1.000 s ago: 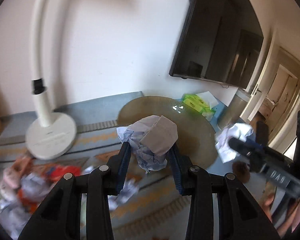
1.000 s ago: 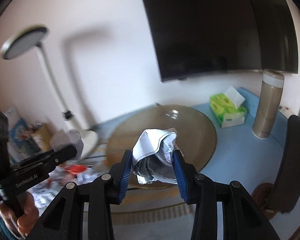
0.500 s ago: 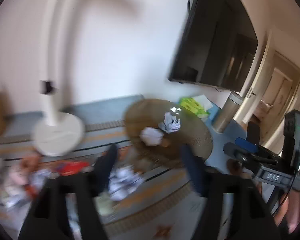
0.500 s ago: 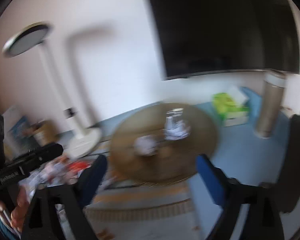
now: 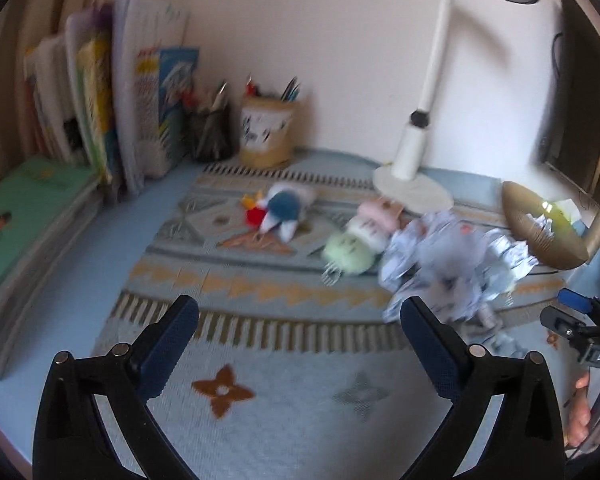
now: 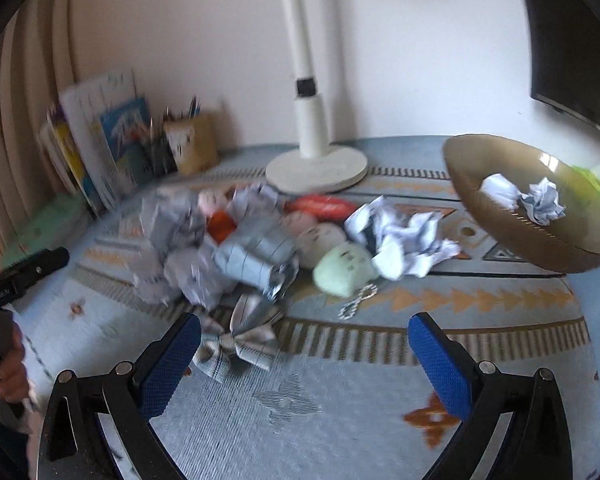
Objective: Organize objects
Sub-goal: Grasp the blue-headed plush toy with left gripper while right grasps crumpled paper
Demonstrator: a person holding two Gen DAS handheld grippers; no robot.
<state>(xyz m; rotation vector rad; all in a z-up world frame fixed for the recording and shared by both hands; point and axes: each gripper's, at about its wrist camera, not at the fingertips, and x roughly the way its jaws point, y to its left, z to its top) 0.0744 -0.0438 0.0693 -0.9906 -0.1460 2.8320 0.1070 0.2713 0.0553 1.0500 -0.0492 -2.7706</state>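
both claws stand released and empty, the right claw (image 6: 304,356) nearer the crumpled paper heap (image 6: 204,252) lying ahead and slightly left on the desk mat (image 6: 340,420), left claw (image 5: 300,340) finding it ahead-right, bowl (image 6: 500,216) beyond.

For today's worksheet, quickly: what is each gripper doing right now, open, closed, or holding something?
Left gripper: open, holding nothing.
Right gripper: open, holding nothing.

"DAS" on the right hand-held gripper (image 5: 580,322); other print unreadable.
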